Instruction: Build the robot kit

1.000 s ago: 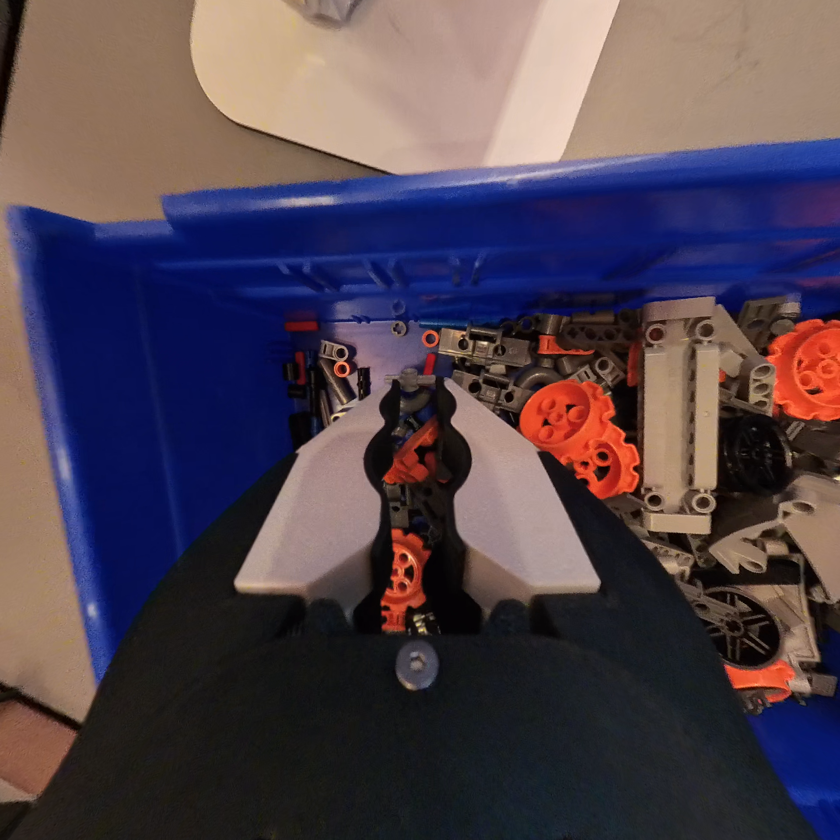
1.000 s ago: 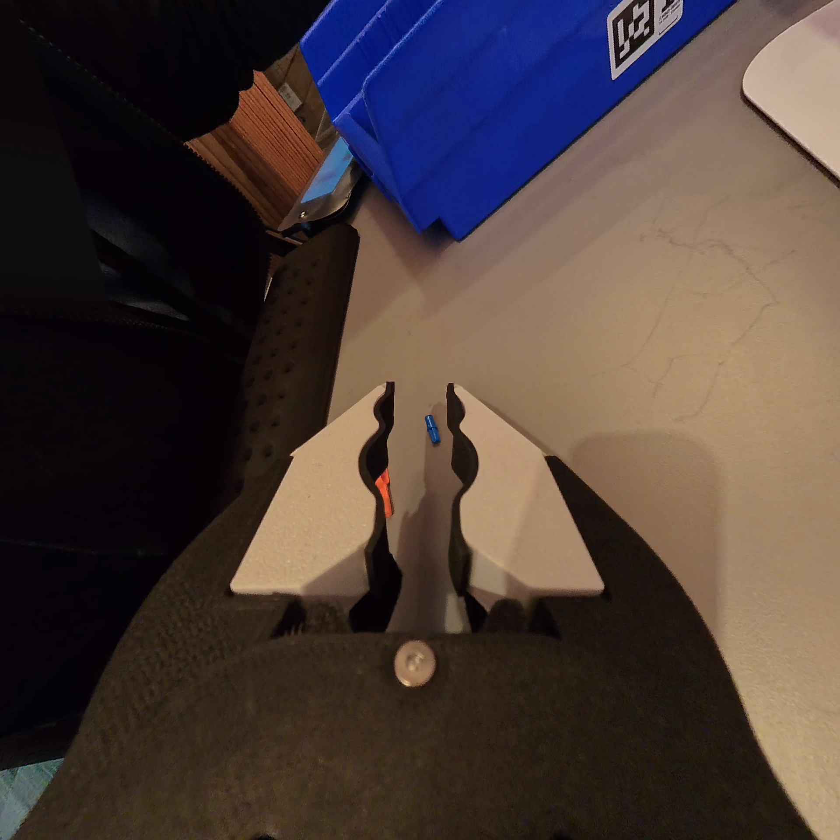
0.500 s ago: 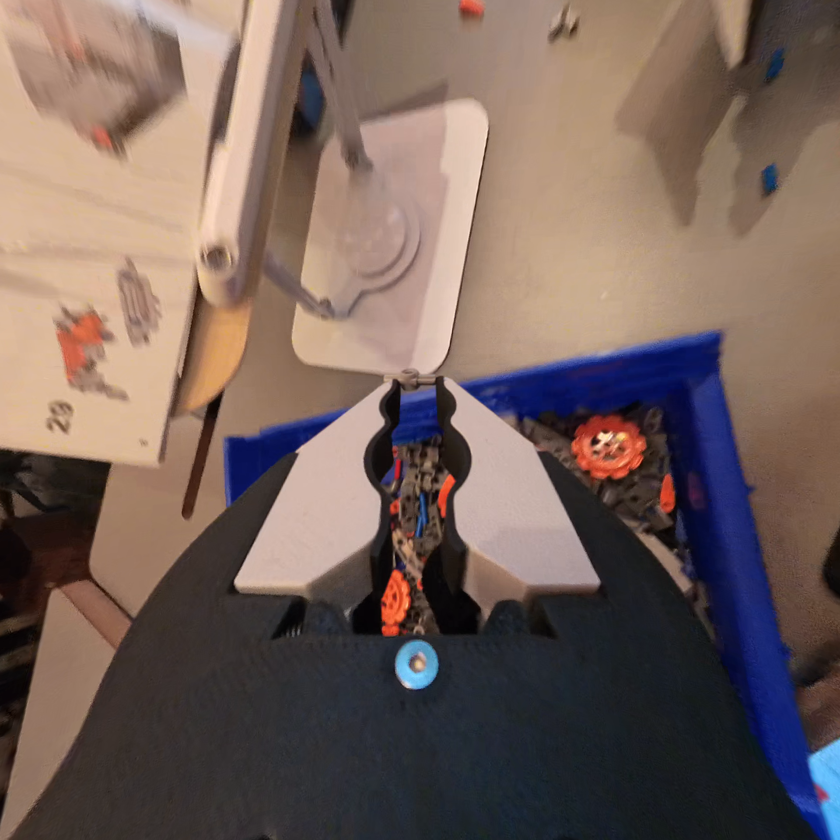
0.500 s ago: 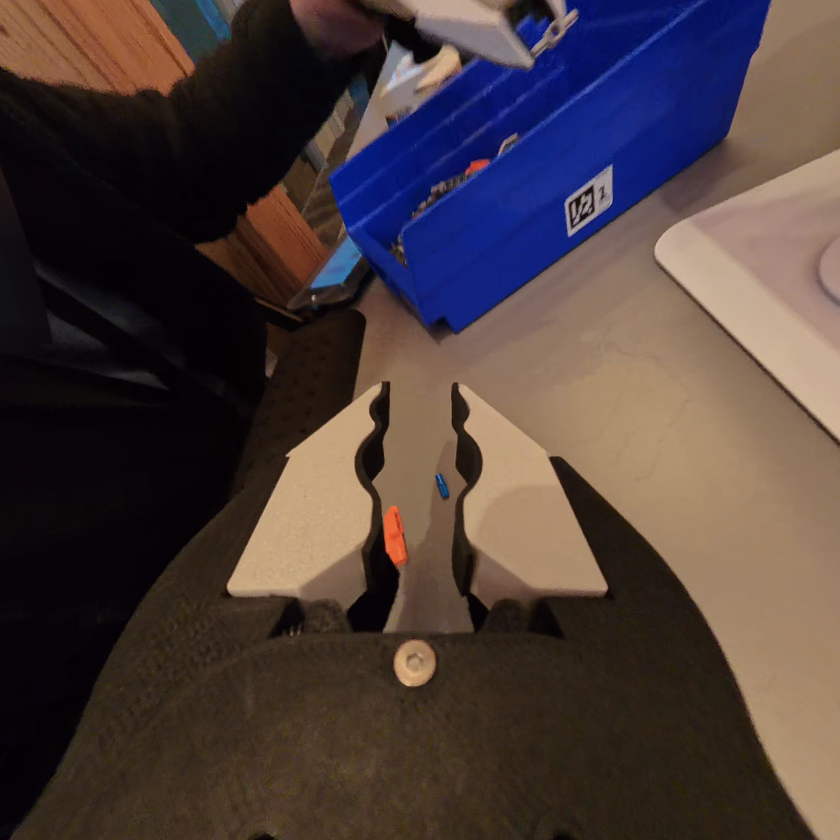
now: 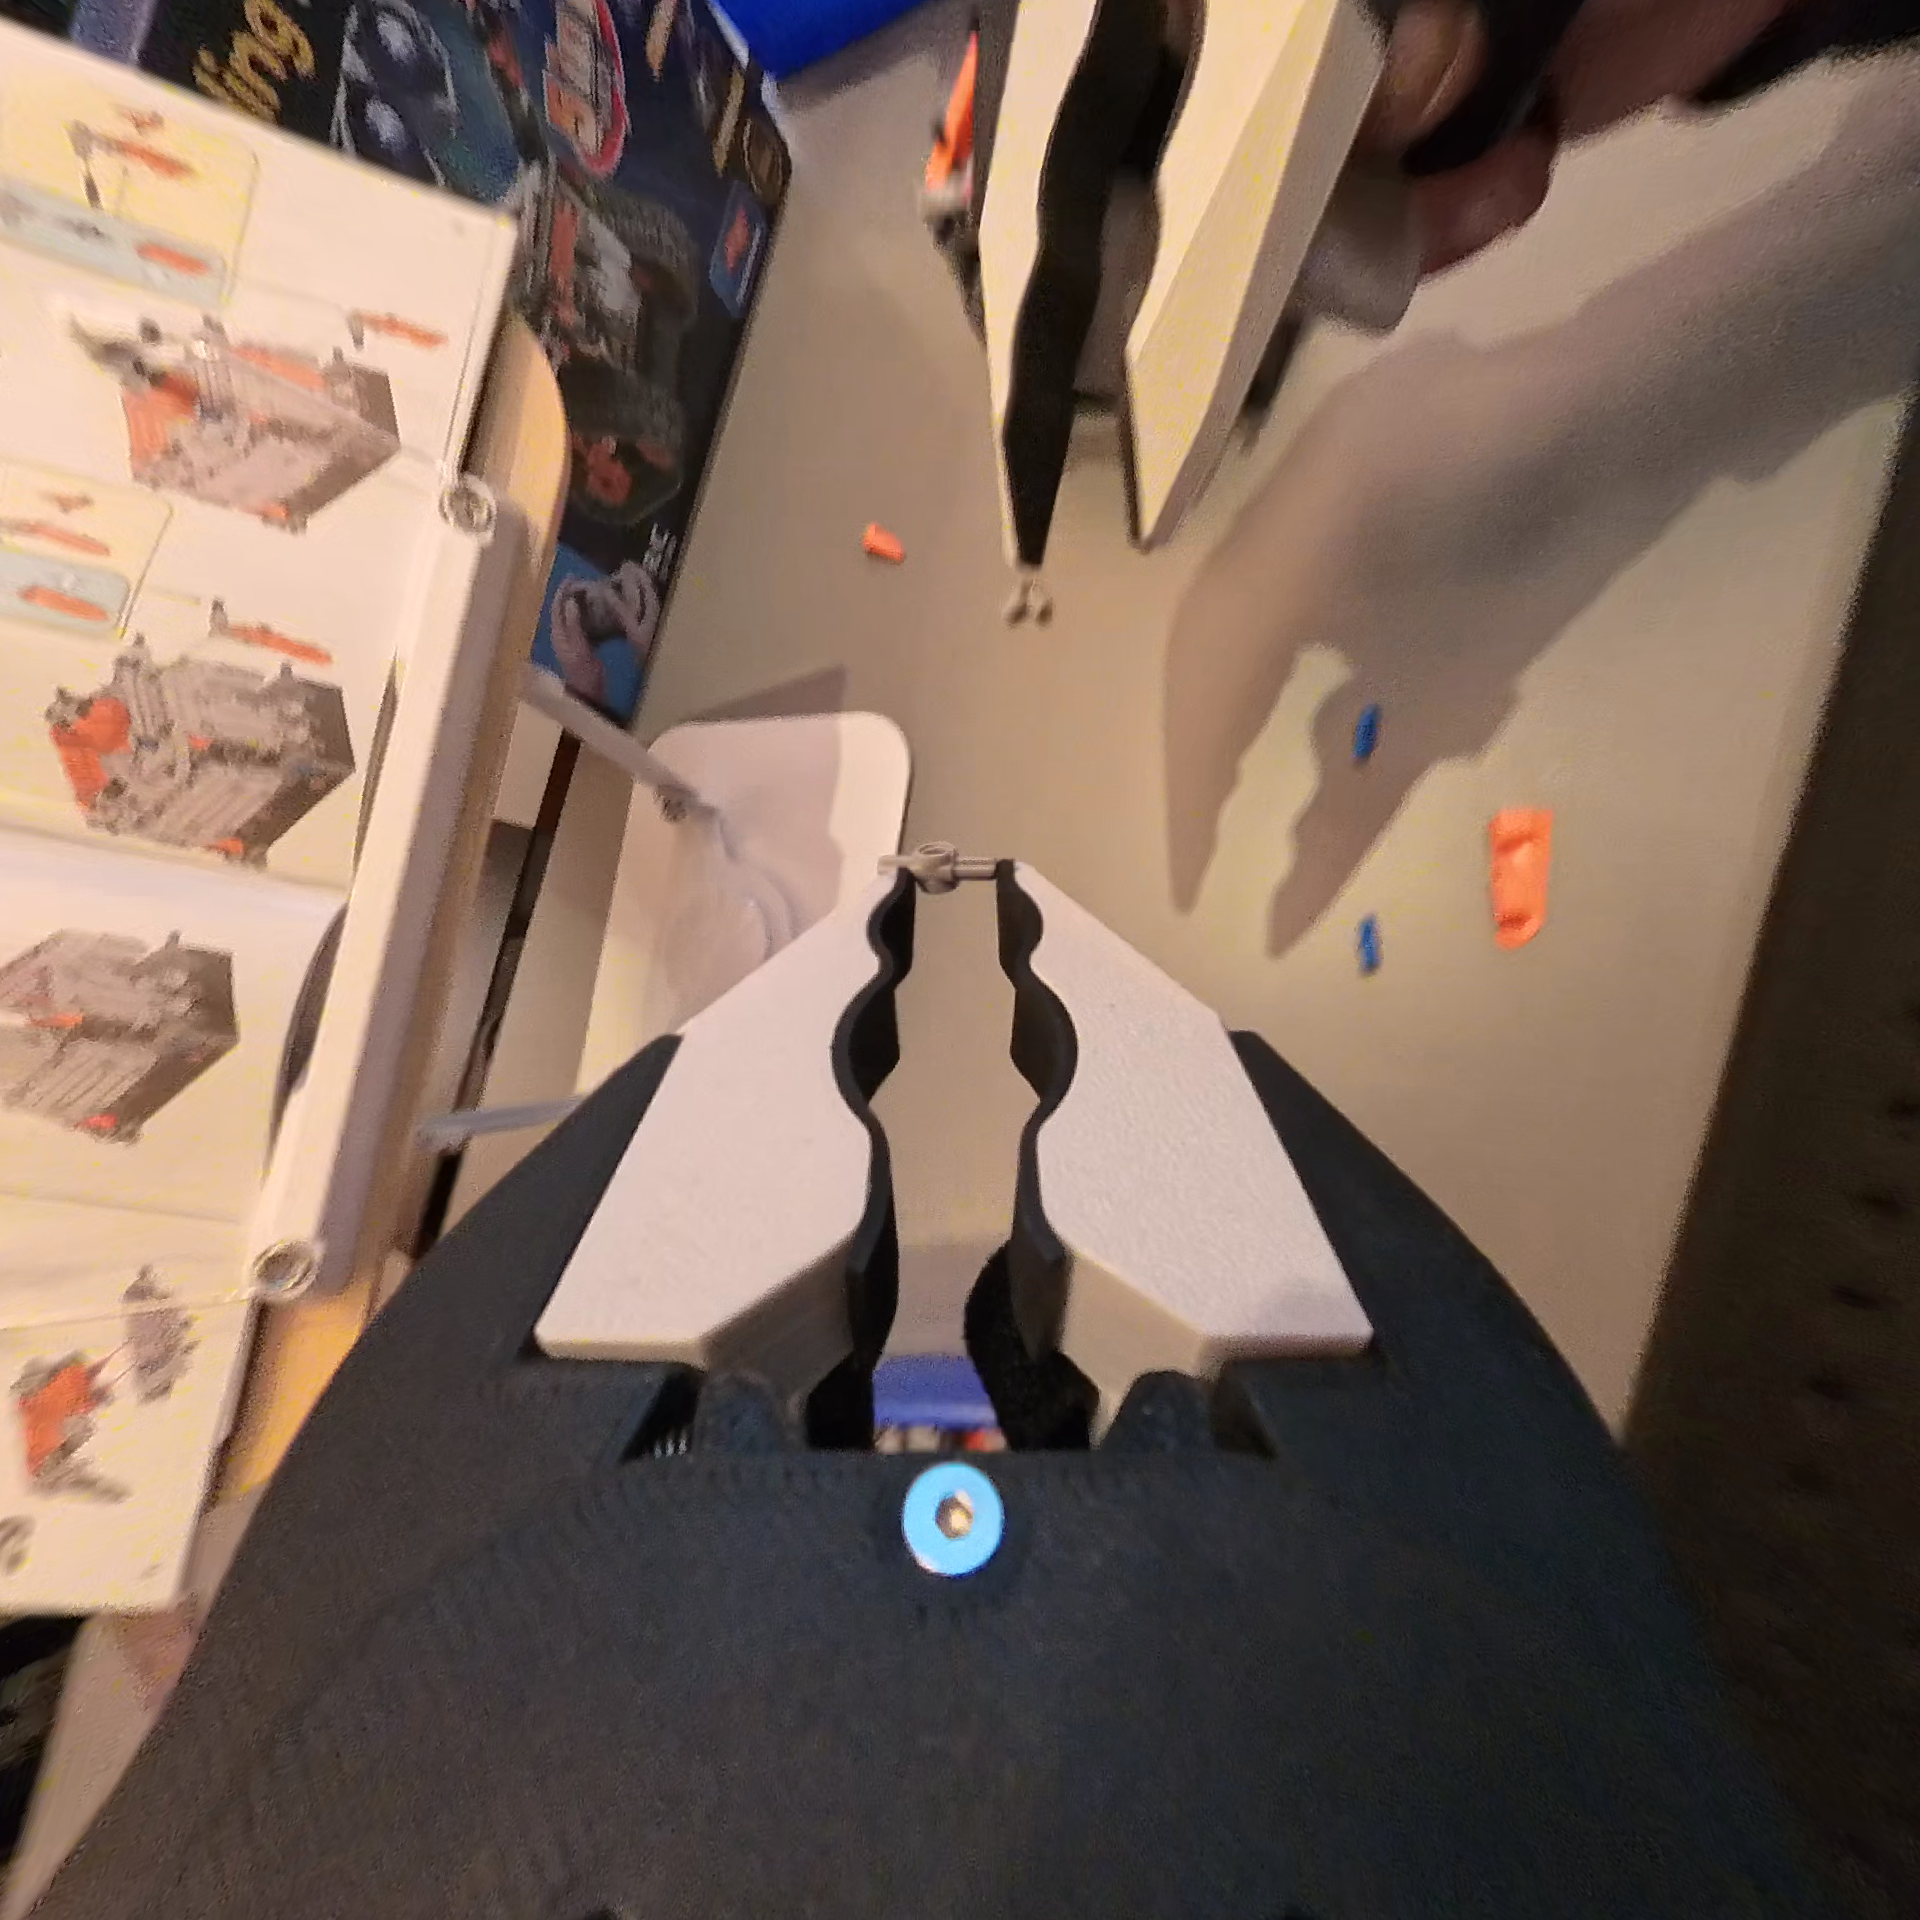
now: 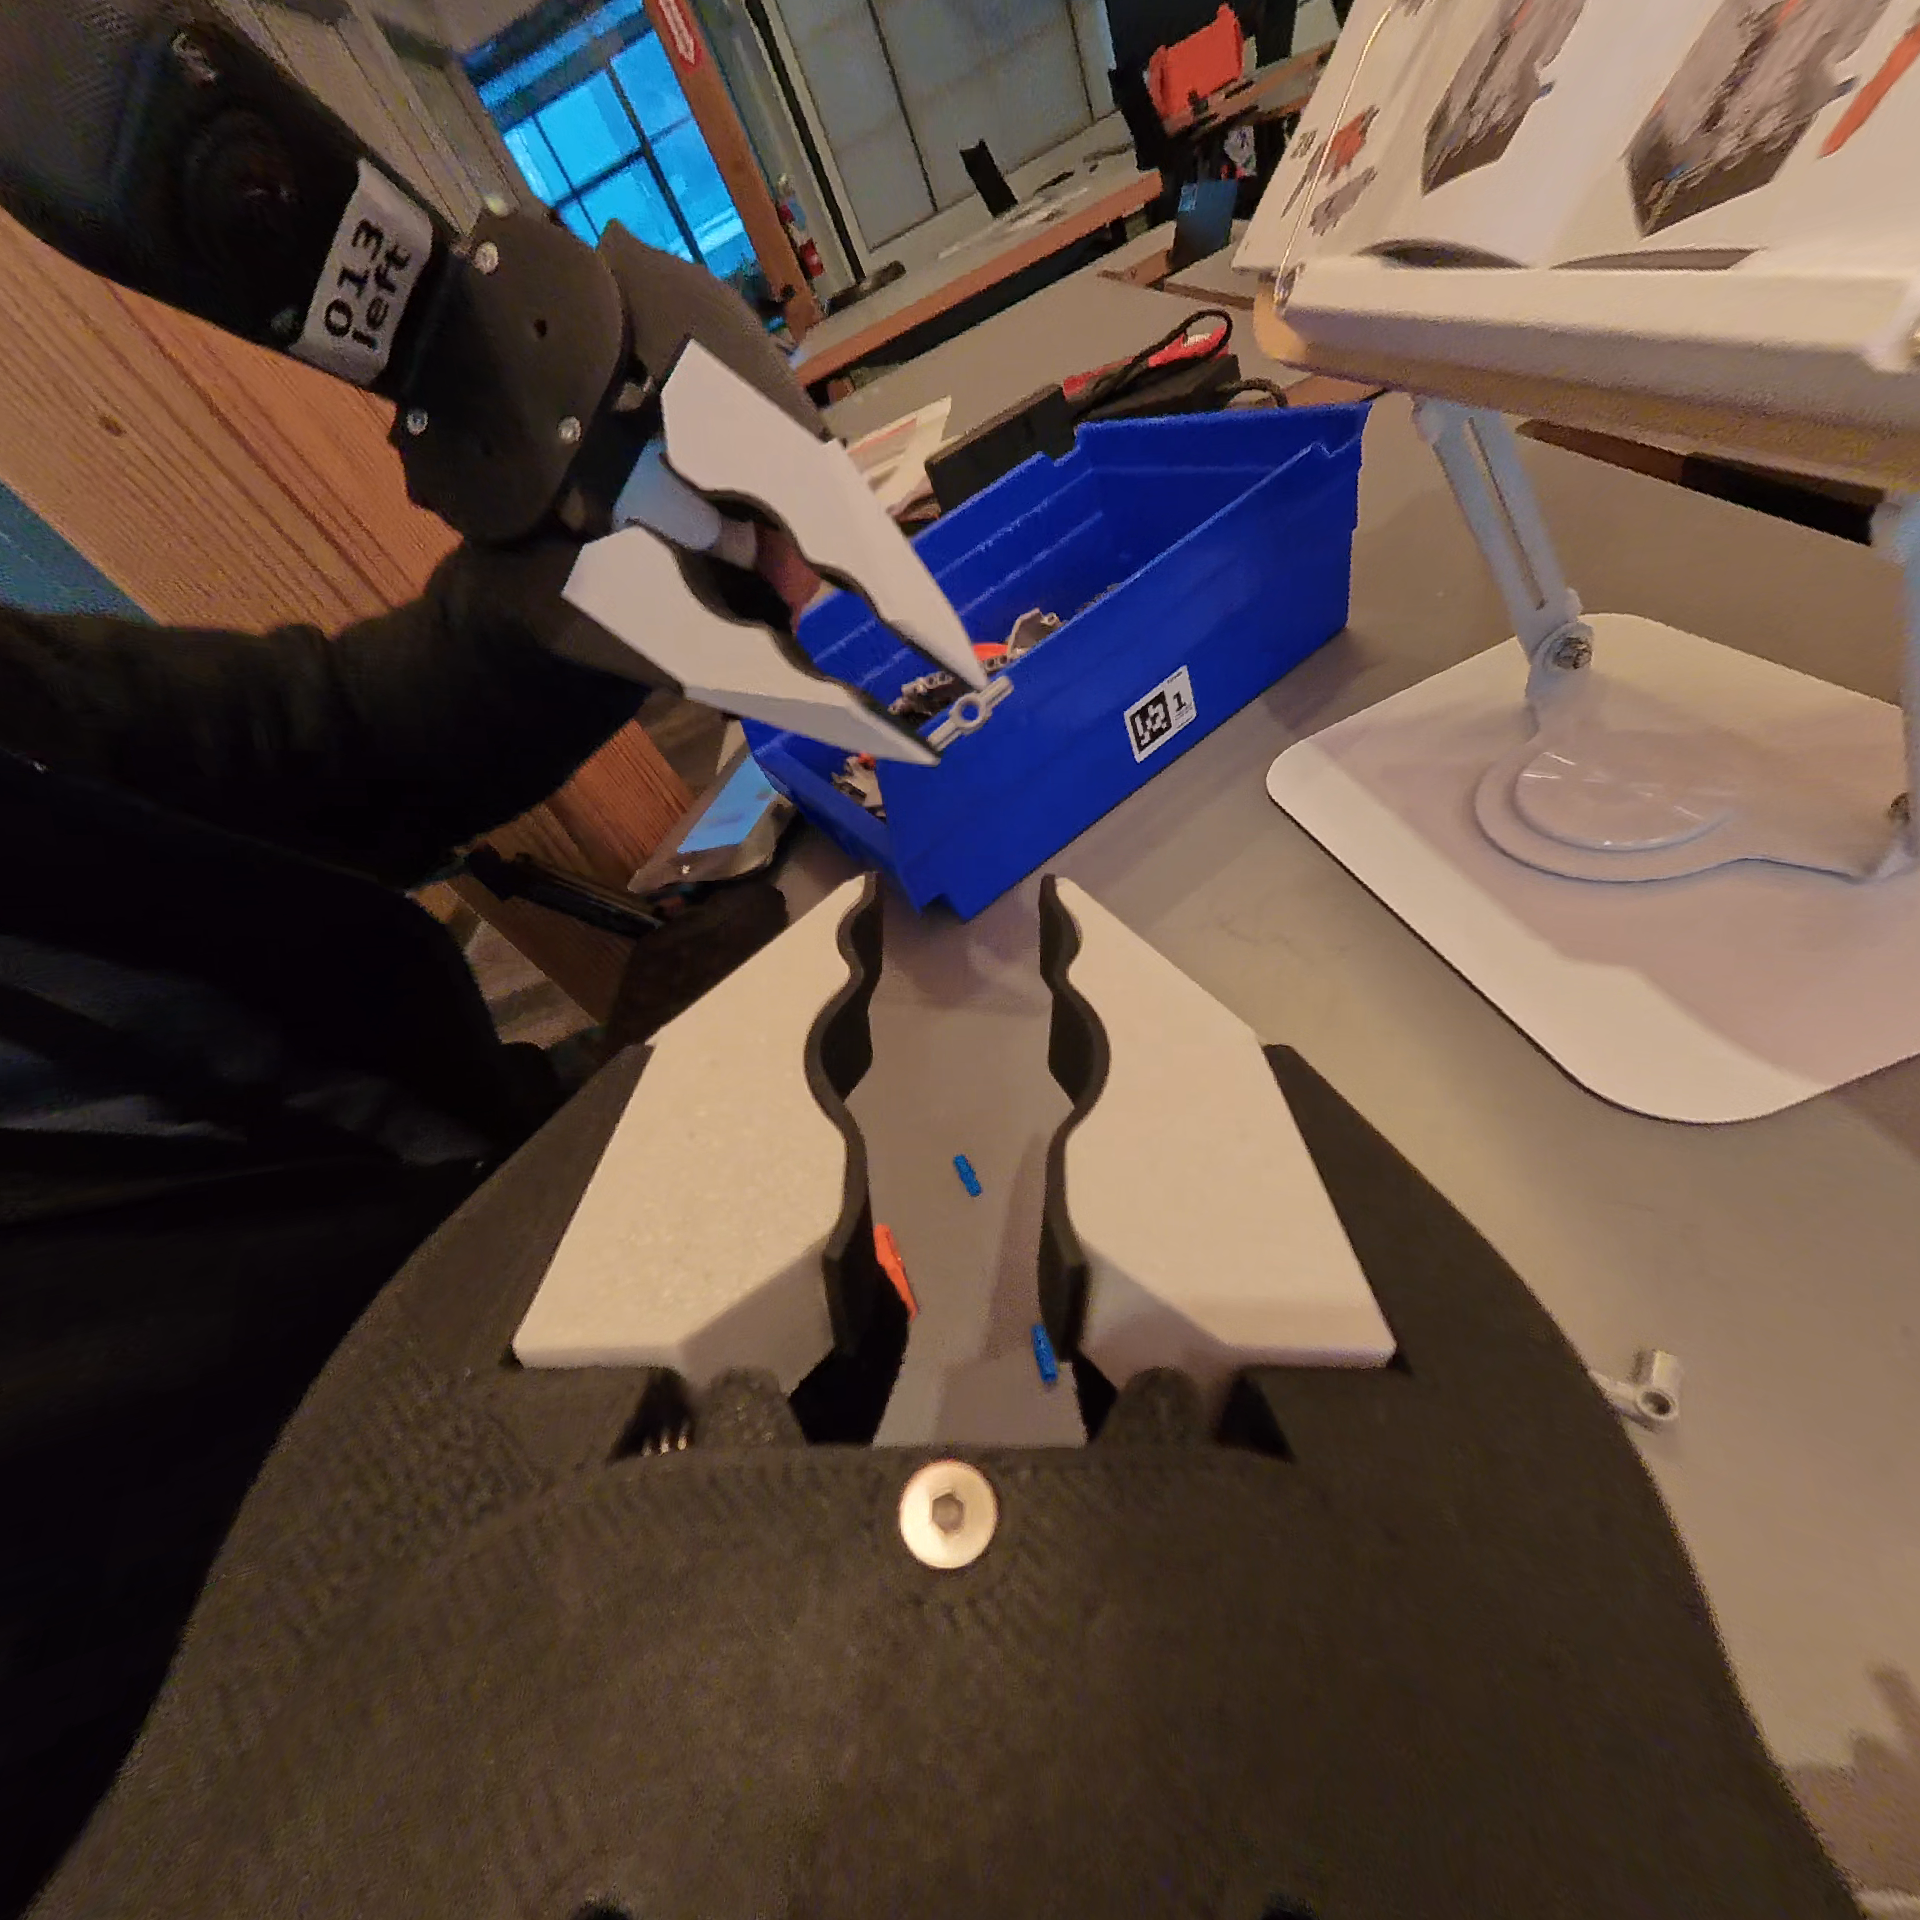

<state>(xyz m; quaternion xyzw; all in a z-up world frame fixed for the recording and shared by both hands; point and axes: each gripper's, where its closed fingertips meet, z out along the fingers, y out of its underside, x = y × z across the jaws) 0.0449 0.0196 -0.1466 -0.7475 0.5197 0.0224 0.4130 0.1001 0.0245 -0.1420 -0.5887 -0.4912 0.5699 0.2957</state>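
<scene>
My left gripper (image 5: 948, 869) is shut on a small grey connector piece (image 5: 940, 864), pinched by its ends between the fingertips, held in the air above the grey table. It also shows in the right wrist view (image 6: 961, 717), with the grey piece (image 6: 968, 713) in front of the blue bin (image 6: 1101, 665). My right gripper (image 6: 956, 894) is open and empty, low over the table. Below it lie two small blue pins (image 6: 967, 1176) and an orange piece (image 6: 891, 1262). In the left wrist view the right gripper (image 5: 1081, 540) hangs above a grey piece (image 5: 1029, 603).
A white book stand (image 6: 1558, 935) holds an open instruction booklet (image 5: 156, 623) at the left. A toy box (image 5: 644, 312) lies behind it. Loose orange (image 5: 1519, 875) and blue (image 5: 1366, 727) pieces lie on the table. A grey connector (image 6: 1647, 1387) lies right of my right gripper. The grippers' ends are close to 6 centimetres from one another.
My left gripper has lifted out of the blue bin with the grey piece and swung over the table toward the right gripper. The right gripper has tilted up and now faces the bin.
</scene>
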